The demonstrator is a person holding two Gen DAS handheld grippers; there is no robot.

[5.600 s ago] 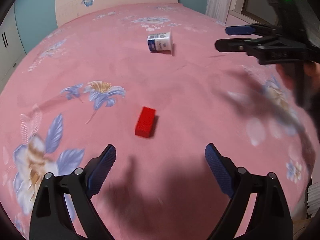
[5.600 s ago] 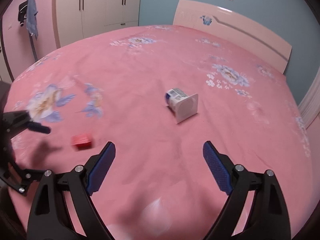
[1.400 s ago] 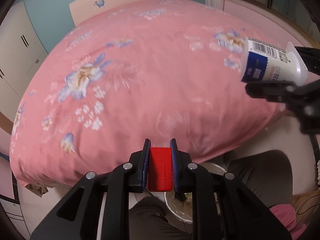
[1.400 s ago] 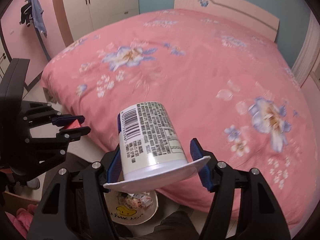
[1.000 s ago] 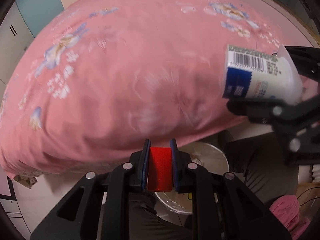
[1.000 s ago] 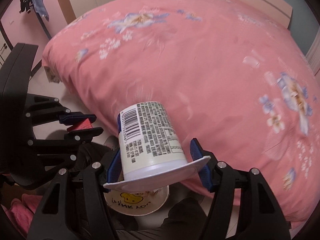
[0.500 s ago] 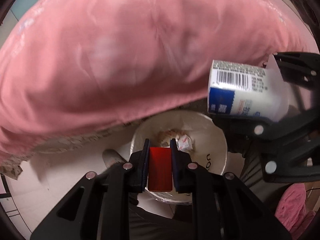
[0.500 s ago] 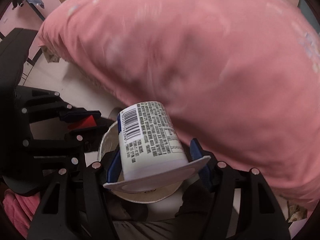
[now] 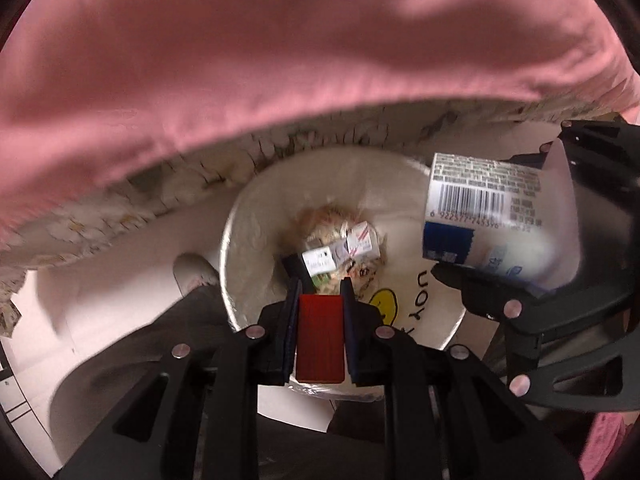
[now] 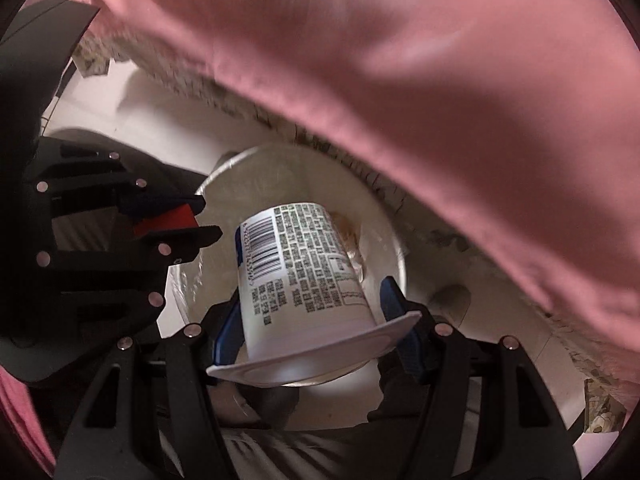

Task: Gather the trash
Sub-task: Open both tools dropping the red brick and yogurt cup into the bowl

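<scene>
A small red block point(image 9: 320, 336) is clamped between the pads of my left gripper point(image 9: 319, 294), which points down over a white waste bin point(image 9: 248, 240). My right gripper point(image 10: 316, 308) is shut on a white yogurt cup point(image 10: 296, 268) with a barcode, held rim toward the camera over the same bin point(image 10: 384, 232). In the left wrist view the cup point(image 9: 484, 216) hangs at the right, above the bin's rim. In the right wrist view the red block point(image 10: 168, 220) and the left gripper appear at the left. Crumpled wrappers point(image 9: 344, 248) lie at the bin's bottom.
The pink bedspread point(image 9: 280, 60) overhangs the bed's edge just above the bin, with a patterned valance point(image 9: 120, 216) below it. A person's dark trouser legs point(image 9: 168, 344) flank the bin. A slipper toe point(image 9: 192, 272) rests on the pale floor point(image 9: 80, 300).
Both grippers have dropped from over the bed toward the bin, which now looms larger. The block and the cup stay gripped as before.
</scene>
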